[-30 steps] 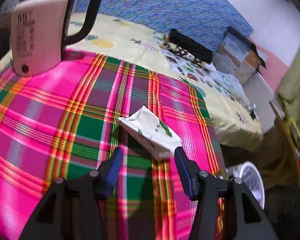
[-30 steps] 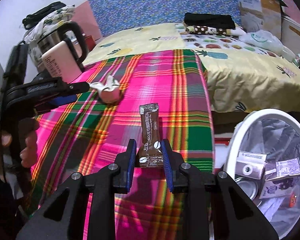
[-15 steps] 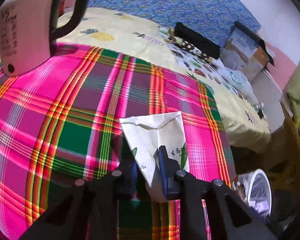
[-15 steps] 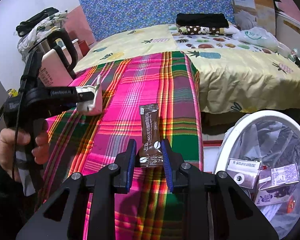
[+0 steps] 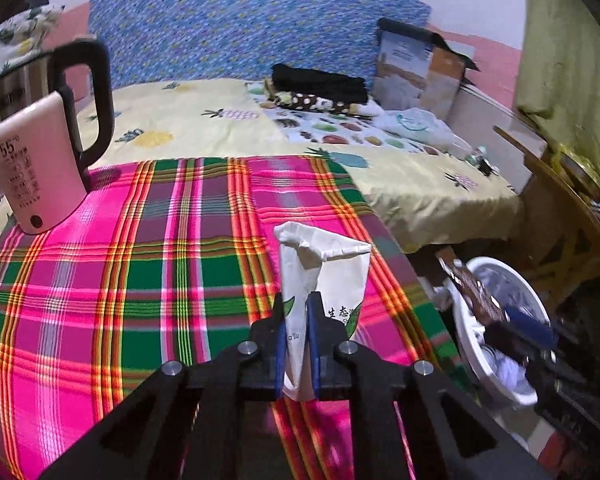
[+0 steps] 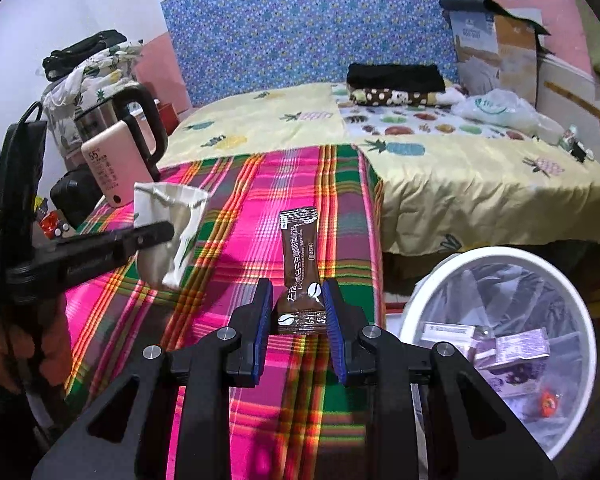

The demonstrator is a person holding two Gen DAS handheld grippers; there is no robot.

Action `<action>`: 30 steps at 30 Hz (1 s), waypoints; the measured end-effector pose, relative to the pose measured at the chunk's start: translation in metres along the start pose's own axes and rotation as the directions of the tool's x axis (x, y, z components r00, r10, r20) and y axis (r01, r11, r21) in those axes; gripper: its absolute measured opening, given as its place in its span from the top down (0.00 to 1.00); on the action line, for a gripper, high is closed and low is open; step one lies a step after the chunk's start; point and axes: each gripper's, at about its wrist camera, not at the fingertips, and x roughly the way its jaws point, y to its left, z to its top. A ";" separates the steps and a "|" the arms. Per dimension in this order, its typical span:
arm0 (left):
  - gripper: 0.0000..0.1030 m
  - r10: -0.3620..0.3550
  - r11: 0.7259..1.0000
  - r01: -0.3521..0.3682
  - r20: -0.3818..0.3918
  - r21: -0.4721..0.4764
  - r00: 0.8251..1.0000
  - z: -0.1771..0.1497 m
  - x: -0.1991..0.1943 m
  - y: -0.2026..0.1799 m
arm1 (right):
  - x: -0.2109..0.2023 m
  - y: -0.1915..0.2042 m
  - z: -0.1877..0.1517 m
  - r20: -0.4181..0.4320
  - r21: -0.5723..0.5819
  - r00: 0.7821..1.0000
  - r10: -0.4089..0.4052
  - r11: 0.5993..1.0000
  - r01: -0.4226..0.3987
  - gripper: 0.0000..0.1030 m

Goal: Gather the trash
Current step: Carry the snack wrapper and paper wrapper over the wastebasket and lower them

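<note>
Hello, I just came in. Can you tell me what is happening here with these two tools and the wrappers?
A person is collecting trash with a gripper in each hand. The left gripper is shut on a crumpled white paper packet, lifted above the plaid cloth. The right gripper is shut on a brown coffee sachet, held upright near the cloth's edge. The white trash bin stands on the floor to the right and already holds some packaging. Neither piece is over the bin yet.

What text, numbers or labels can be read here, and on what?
"55°" on the pink kettle; smaller lines below unreadable.
"生态" on the white packet in the left gripper; rest hidden.
Brown sachet in the right gripper: Chinese print, too blurred.
</note>
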 end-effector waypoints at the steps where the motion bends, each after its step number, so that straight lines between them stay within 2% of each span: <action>1: 0.91 -0.003 1.000 0.003 0.004 0.009 1.000 -0.002 -0.004 -0.003 | -0.003 0.000 0.000 0.005 0.000 1.000 -0.001 1.000 0.001 0.75; 17: 0.91 -0.080 0.996 0.079 0.025 0.044 0.997 -0.028 -0.046 -0.041 | -0.048 -0.007 -0.009 0.079 0.021 0.995 -0.063 0.998 0.061 0.75; 30: 0.91 -0.135 0.986 0.133 0.016 0.101 0.991 -0.034 -0.051 -0.084 | -0.068 -0.028 -0.022 0.108 0.069 0.987 -0.117 0.992 0.110 0.75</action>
